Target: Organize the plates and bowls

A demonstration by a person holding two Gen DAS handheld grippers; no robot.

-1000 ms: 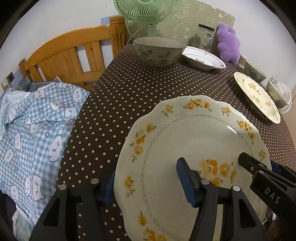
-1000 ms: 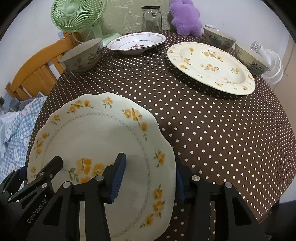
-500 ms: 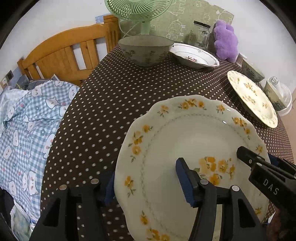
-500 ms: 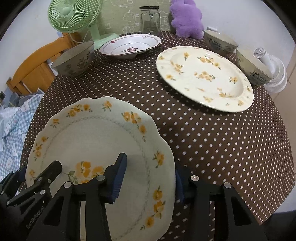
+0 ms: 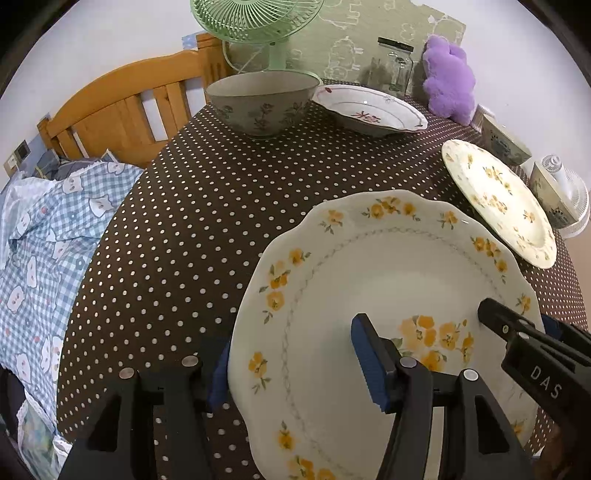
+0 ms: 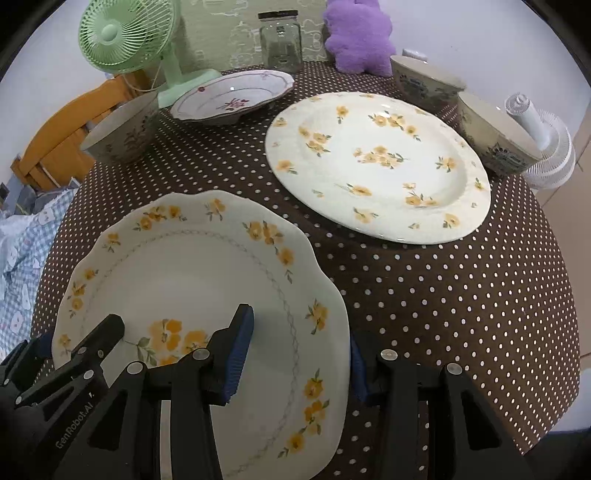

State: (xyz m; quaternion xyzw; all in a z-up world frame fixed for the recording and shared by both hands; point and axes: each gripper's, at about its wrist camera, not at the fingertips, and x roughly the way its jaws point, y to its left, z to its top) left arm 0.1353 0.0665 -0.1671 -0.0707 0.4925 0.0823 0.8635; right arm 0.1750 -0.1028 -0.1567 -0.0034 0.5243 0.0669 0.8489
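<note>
A scalloped cream plate with yellow flowers (image 5: 388, 295) (image 6: 192, 280) hangs over the near part of the brown dotted table (image 6: 443, 295). My left gripper (image 5: 291, 362) is shut on its left rim, one pad on top and one beneath. On the opposite rim my right gripper (image 6: 299, 350) is clamped the same way. Each view also shows the other gripper's black body at the plate's far side. A second, round yellow-flowered plate (image 6: 376, 166) (image 5: 498, 199) lies flat on the table, beyond and to the right of the held one.
At the back stand a grey flowered bowl (image 5: 262, 99), a shallow red-flowered dish (image 5: 369, 110), a glass jar (image 6: 280, 40), a green fan (image 6: 125, 37) and a purple plush (image 6: 360, 35). Two blue-patterned bowls (image 6: 424, 79) (image 6: 495, 136) and a white fan (image 6: 546, 147) sit right. A wooden chair (image 5: 110, 110) and checked cloth (image 5: 44, 240) lie left.
Both grippers have carried the scalloped plate to the right over the table, closer to the round flowered plate. Their hold on the rims is unchanged.
</note>
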